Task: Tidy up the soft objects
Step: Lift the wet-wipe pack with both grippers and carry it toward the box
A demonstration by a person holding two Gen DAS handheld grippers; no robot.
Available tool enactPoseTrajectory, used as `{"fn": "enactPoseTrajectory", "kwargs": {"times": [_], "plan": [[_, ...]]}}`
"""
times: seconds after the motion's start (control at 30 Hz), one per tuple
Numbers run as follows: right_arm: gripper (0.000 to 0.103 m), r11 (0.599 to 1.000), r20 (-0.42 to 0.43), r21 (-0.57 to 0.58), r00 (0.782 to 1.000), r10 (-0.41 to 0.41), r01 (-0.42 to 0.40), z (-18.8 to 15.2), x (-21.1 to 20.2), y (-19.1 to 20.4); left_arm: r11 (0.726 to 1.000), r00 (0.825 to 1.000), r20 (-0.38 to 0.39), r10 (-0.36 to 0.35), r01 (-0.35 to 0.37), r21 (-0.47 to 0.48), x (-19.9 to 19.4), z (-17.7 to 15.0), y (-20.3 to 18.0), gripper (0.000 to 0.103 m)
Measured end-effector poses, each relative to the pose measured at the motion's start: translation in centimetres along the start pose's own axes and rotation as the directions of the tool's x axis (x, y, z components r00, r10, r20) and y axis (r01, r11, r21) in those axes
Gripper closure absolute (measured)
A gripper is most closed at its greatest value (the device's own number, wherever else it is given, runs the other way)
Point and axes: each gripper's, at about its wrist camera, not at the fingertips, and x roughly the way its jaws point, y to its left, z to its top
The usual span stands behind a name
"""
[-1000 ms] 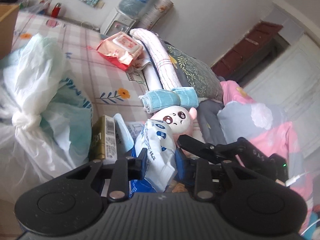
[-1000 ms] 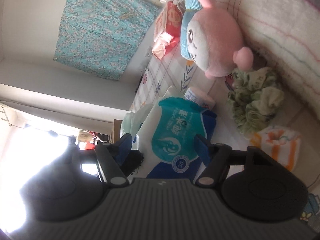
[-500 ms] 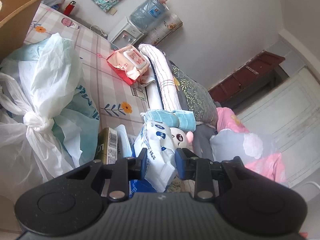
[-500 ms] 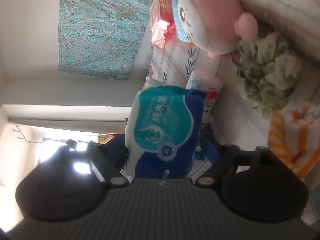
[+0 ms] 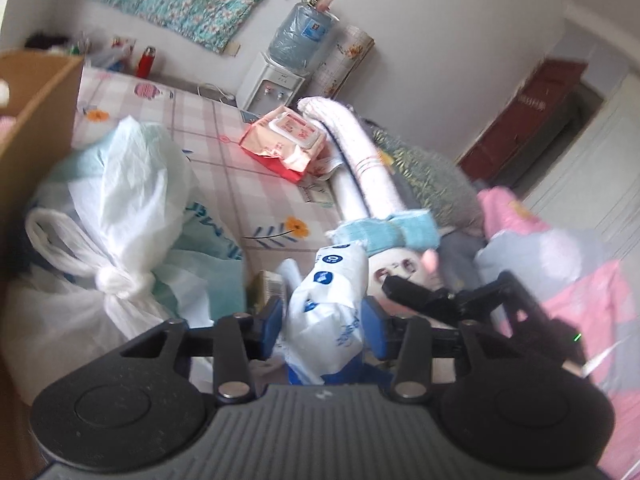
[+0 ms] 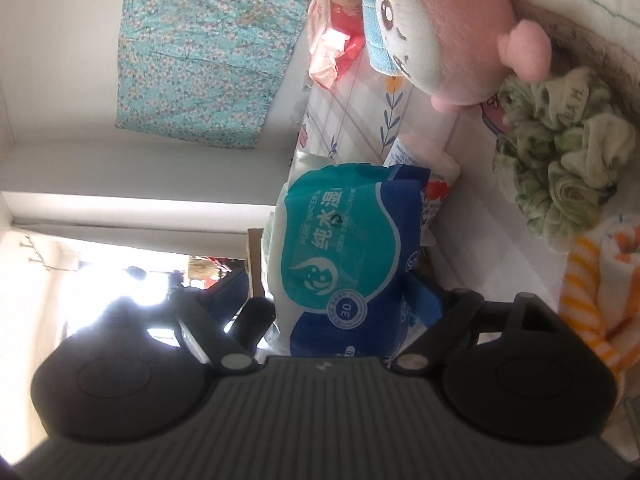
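Note:
A blue-and-teal wet-wipe pack (image 6: 344, 256) is held from two sides. My left gripper (image 5: 324, 318) is shut on its white-and-blue edge (image 5: 332, 316). My right gripper (image 6: 340, 300) is shut on its printed face; the far finger is partly hidden behind the pack. In the left wrist view the right gripper's black fingers (image 5: 420, 296) show just beyond the pack. A pink plush toy (image 6: 452, 36) with a blue towel roll (image 5: 388, 230) lies past it on the flowered table cover (image 5: 224, 160). A green scrunchie (image 6: 560, 164) and an orange striped cloth (image 6: 592, 292) lie to the right.
A knotted white plastic bag (image 5: 116, 216) fills the left. A cardboard box (image 5: 32, 120) stands at the far left. A red wipe pack (image 5: 284, 140), a rolled white blanket (image 5: 352, 156) and a patterned cushion (image 5: 428, 176) lie behind. A water dispenser (image 5: 280, 76) stands by the wall.
The pack has been lifted off the table, held by both grippers. The left wrist view has risen and tilted back; the plush sits further from the right gripper's fingers.

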Motion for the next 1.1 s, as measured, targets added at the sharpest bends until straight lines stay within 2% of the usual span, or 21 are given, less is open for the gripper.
{"fn": "enactPoseTrajectory", "kwargs": {"times": [0.07, 0.13, 0.27, 0.53, 0.67, 0.93, 1.1], "plan": [[0.018, 1.0, 0.0, -0.005, 1.0, -0.009, 0.009, 0.1, 0.1, 0.0, 0.997, 0.999, -0.011, 0.046, -0.045, 0.068, 0.3, -0.1, -0.7, 0.047], [0.019, 1.0, -0.001, -0.002, 1.0, -0.018, 0.018, 0.1, 0.5, -0.1, 0.983, 0.994, -0.027, 0.103, -0.097, 0.154, 0.9, -0.4, -1.5, 0.047], [0.028, 0.999, -0.001, -0.033, 0.999, -0.037, 0.037, 0.2, 1.1, 0.2, 0.949, 0.986, -0.018, 0.167, -0.156, 0.275, 1.9, -1.4, -2.9, 0.047], [0.037, 0.986, 0.018, -0.126, 0.994, -0.108, 0.109, -0.2, 2.2, 1.0, 0.903, 0.972, -0.029, 0.234, -0.206, 0.377, 3.3, -2.0, -3.5, 0.046], [0.045, 0.977, 0.021, -0.164, 0.991, -0.132, 0.133, -0.4, 2.3, 1.5, 0.907, 0.973, -0.022, 0.231, -0.207, 0.366, 3.2, -1.9, -3.4, 0.046], [0.046, 0.956, 0.067, -0.252, 0.988, -0.141, 0.153, -1.6, 0.4, 4.2, 0.904, 0.985, 0.029, 0.171, -0.169, 0.392, 0.3, -1.9, -4.9, 0.047], [0.046, 0.941, 0.092, -0.306, 0.989, -0.118, 0.141, -2.8, -1.3, 6.9, 0.901, 0.986, 0.084, 0.148, -0.169, 0.399, -2.3, -1.4, -5.5, 0.048]]}}
